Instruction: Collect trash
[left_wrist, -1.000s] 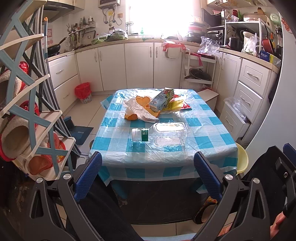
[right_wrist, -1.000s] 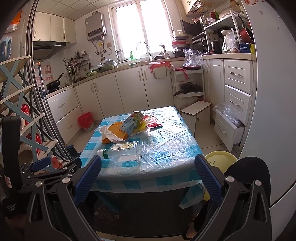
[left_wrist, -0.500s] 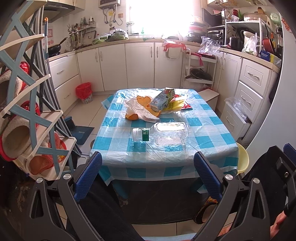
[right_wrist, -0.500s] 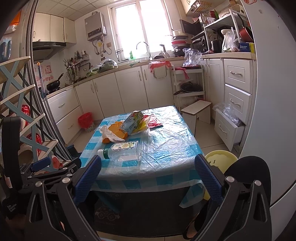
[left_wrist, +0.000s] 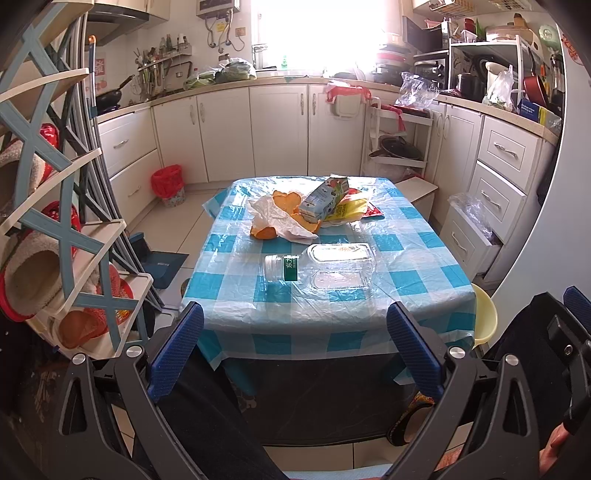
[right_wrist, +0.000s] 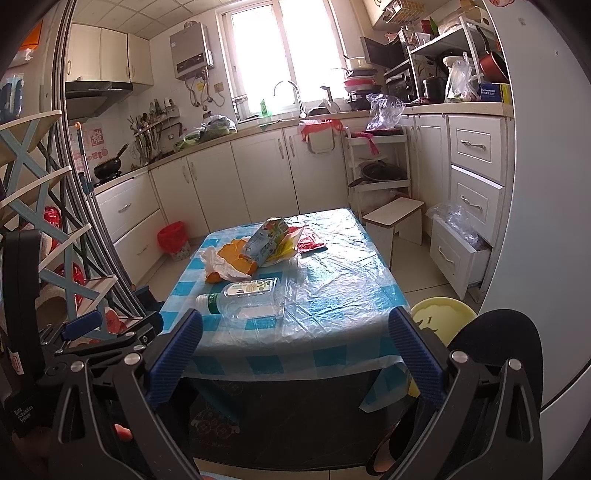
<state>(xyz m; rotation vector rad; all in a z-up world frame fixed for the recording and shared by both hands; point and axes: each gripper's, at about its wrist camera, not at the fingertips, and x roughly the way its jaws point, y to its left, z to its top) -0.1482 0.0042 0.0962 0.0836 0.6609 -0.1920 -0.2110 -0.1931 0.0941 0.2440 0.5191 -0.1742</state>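
Trash lies scattered on the surface (left_wrist: 424, 266), which wears a blue-and-white checked cloth under clear plastic sheeting. Nearest the front edge, a clear plastic bottle (left_wrist: 321, 267) lies on its side, its white cap and green label pointing left. Behind it, toward the far end, sits a cluster: a crumpled white plastic bag (left_wrist: 275, 221) over orange peels (left_wrist: 286, 201), a tipped drink carton (left_wrist: 324, 197) leaning on a yellow wrapper (left_wrist: 351, 210), and a red packet (right_wrist: 310, 243) just beside them. The left claw (left_wrist: 295, 347) hangs short of the surface's near edge, its blue-padded fingers (left_wrist: 177, 350) spread wide with nothing between them. The right claw (right_wrist: 291, 354) is likewise spread wide and empty, also held back from the near edge. A red-lined bin (left_wrist: 168, 184) stands on the floor by the cabinets, well apart from the surface, and a yellow stool (right_wrist: 441, 317) sits at its right corner.
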